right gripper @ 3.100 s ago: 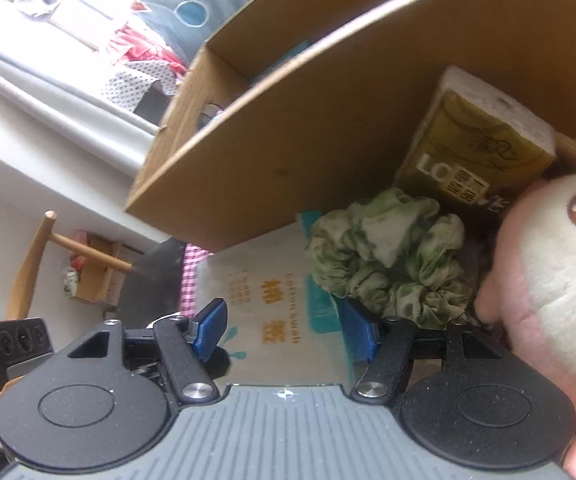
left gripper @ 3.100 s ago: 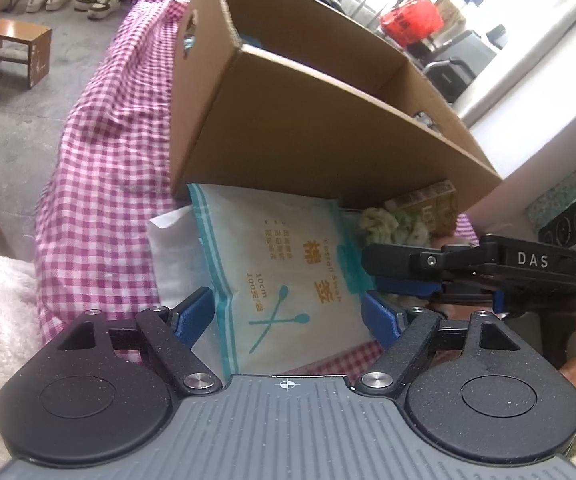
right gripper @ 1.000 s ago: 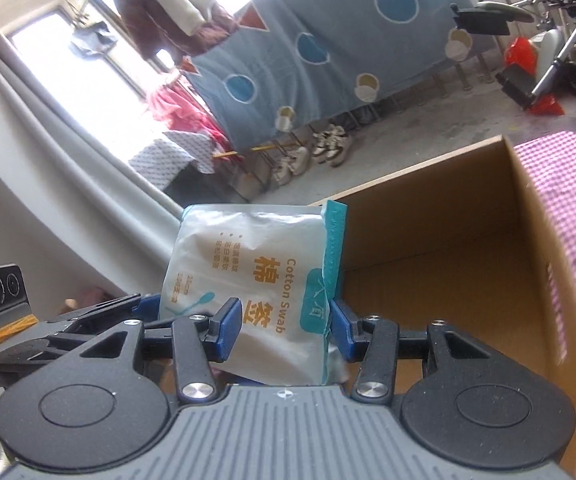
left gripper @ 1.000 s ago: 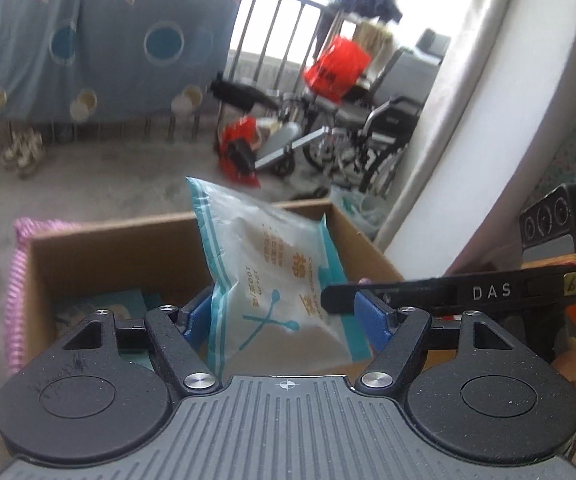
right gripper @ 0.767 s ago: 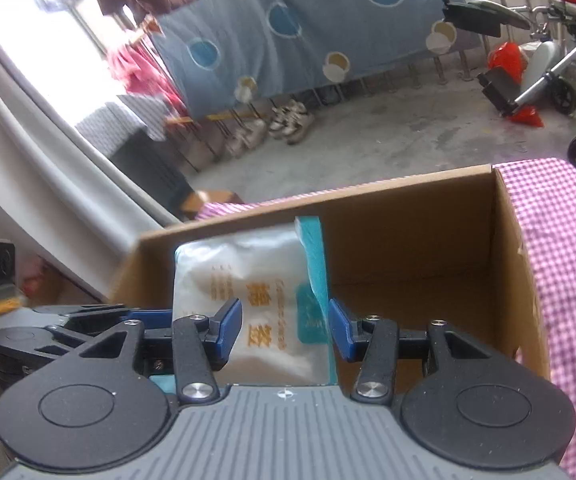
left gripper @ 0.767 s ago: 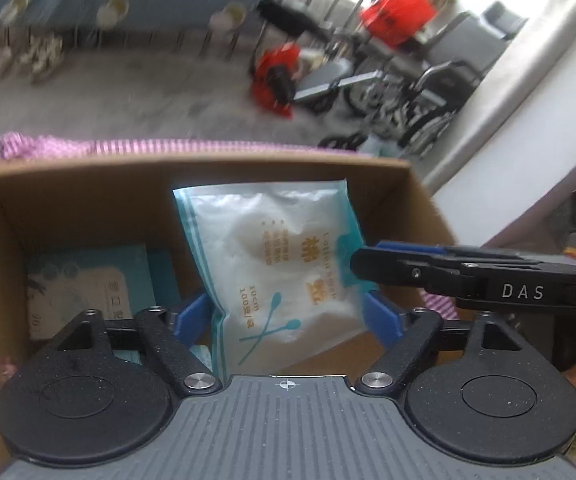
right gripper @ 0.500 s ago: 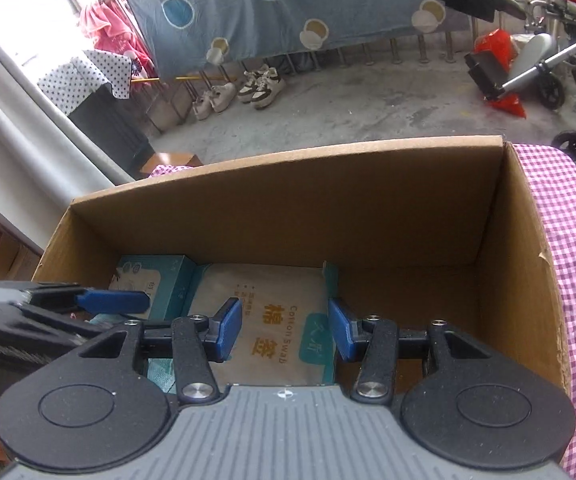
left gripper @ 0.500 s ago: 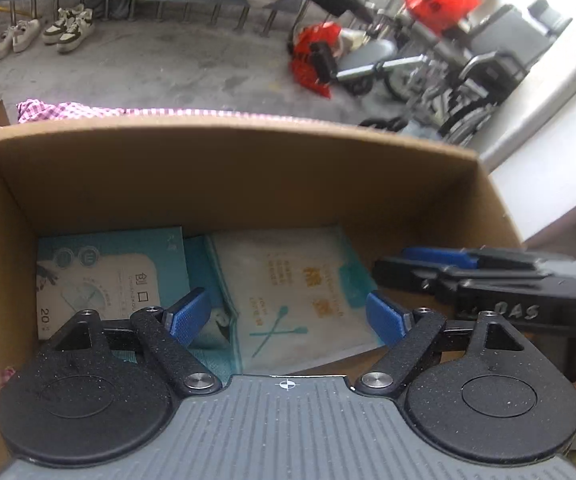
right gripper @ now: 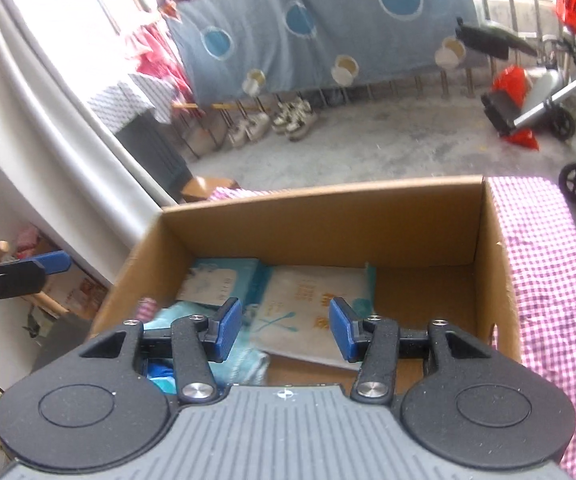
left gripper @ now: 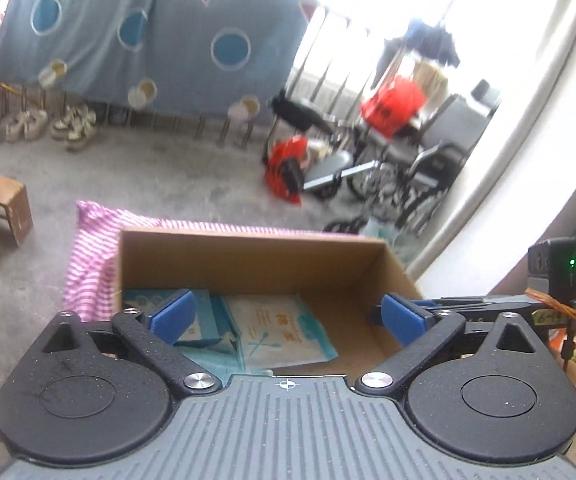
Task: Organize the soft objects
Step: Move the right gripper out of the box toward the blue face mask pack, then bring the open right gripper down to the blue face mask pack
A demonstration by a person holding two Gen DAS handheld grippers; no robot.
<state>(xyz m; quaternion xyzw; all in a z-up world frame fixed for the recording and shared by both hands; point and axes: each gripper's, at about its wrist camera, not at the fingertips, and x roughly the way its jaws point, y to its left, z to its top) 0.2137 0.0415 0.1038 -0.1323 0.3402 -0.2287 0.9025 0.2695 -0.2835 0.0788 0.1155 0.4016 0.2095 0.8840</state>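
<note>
Progress: cotton swab pack (right gripper: 311, 312) laid in box (right gripper: 327, 220) | left gripper (left gripper: 288, 316) just spread wide, empty | right gripper (right gripper: 286, 328) parted, nothing grasped | remaining items: none seen here

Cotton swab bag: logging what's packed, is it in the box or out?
In. The cotton swab bag lies flat on the cardboard box floor, neither tool touching it.
</note>
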